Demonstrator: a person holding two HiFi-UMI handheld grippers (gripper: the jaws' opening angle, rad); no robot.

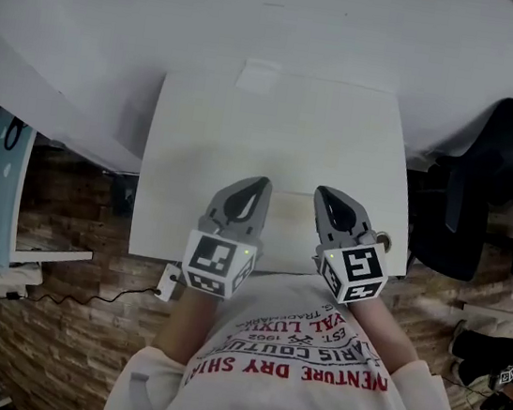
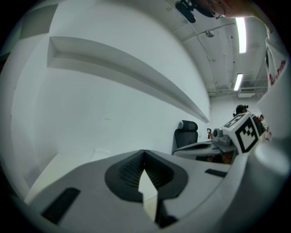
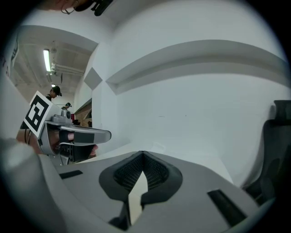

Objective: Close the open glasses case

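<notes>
A white table (image 1: 274, 145) stands against a white wall (image 1: 263, 20) — a black office chair (image 1: 487, 184) just right of it.

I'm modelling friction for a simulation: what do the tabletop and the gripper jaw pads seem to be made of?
Tabletop: matte white, probably laminate or painted board; even colour, no grain, only soft glare.
Pads on the left gripper: black, finely ribbed, matte, likely rubber or soft plastic; those on the right gripper look the same.

White table (image 1: 274, 145), grey left hand-held gripper (image 1: 260, 187)
</notes>
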